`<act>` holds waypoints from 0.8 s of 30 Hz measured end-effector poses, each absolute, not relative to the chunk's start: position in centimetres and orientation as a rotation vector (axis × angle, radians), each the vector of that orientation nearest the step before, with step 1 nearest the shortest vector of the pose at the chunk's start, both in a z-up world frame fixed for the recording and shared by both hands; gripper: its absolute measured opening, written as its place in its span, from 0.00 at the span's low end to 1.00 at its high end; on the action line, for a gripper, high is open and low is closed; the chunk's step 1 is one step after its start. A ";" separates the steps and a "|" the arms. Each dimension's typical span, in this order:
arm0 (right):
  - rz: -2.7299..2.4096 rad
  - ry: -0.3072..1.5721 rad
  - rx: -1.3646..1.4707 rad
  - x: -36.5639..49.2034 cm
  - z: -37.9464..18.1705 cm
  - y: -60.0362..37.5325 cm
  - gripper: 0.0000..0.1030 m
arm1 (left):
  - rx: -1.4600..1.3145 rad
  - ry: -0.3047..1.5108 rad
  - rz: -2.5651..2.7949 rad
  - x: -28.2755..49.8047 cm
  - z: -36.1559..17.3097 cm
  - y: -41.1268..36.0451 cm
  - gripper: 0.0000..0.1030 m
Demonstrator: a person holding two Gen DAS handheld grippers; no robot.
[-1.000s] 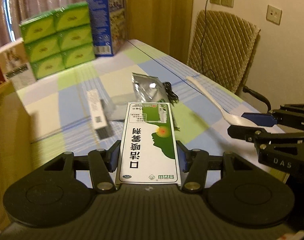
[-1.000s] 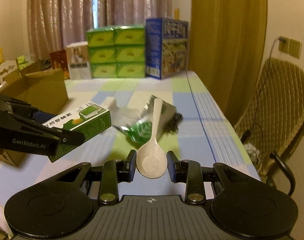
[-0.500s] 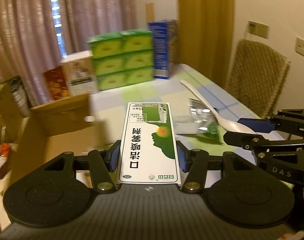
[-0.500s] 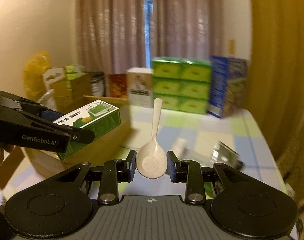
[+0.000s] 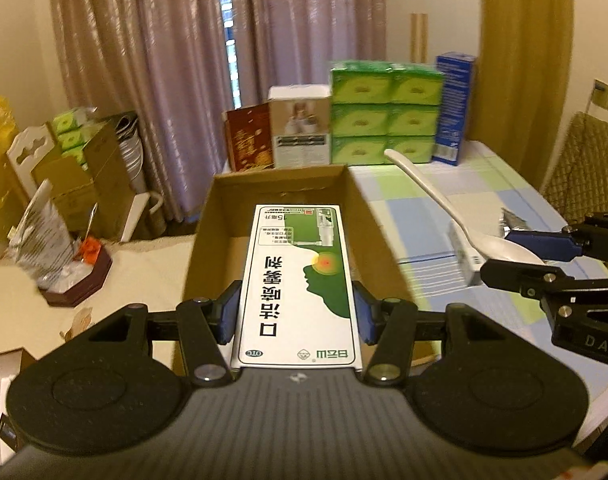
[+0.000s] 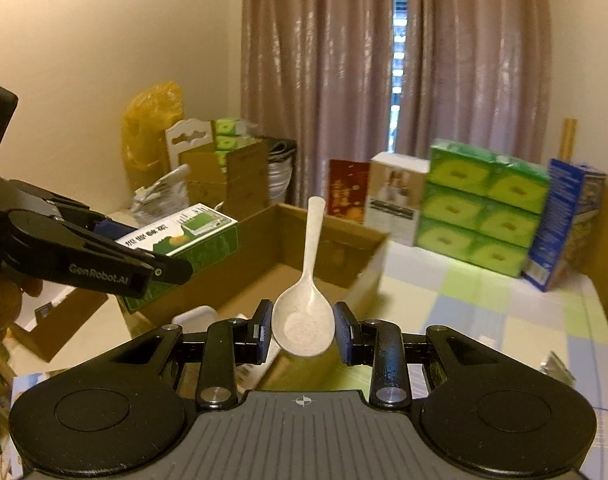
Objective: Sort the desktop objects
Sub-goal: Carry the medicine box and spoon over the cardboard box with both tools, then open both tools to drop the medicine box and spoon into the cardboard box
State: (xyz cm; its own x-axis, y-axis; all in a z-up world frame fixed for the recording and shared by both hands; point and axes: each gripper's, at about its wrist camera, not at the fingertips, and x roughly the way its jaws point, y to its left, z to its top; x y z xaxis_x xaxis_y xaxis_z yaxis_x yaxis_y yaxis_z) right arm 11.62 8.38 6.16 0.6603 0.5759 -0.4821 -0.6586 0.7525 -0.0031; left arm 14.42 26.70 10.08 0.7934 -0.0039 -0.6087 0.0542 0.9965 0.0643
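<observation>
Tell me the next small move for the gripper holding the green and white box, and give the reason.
Probably lower the left gripper a little and open it. It is shut on the green and white box, which already hangs over the open cardboard box, whose floor looks bare beneath it. The right gripper, shut on the spoon, sits alongside and seems clear of that drop.

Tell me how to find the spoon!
Find the big open cardboard box at the table's edge, in front of the curtains. Just above it, the right tongs pinch a pale spoon by its bowl, handle pointing up. The box held beside it is green and white.
</observation>
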 end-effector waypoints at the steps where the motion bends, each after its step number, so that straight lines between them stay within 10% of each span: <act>1: 0.709 0.487 -0.183 12.0 5.9 9.0 0.28 | 0.071 0.661 -0.030 14.7 9.8 27.3 0.49; 24: 0.762 0.578 -0.196 15.9 1.1 14.5 0.29 | -0.025 0.682 -0.004 18.3 5.3 31.6 0.46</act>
State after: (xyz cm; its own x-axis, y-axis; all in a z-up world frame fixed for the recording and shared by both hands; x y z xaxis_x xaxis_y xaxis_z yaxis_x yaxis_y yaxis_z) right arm 15.95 14.49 1.07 0.5777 0.5944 -0.5595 -0.6990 0.7141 0.0369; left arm 18.33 31.62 5.34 0.7761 -0.0122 -0.6304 -0.0040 0.9997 -0.0242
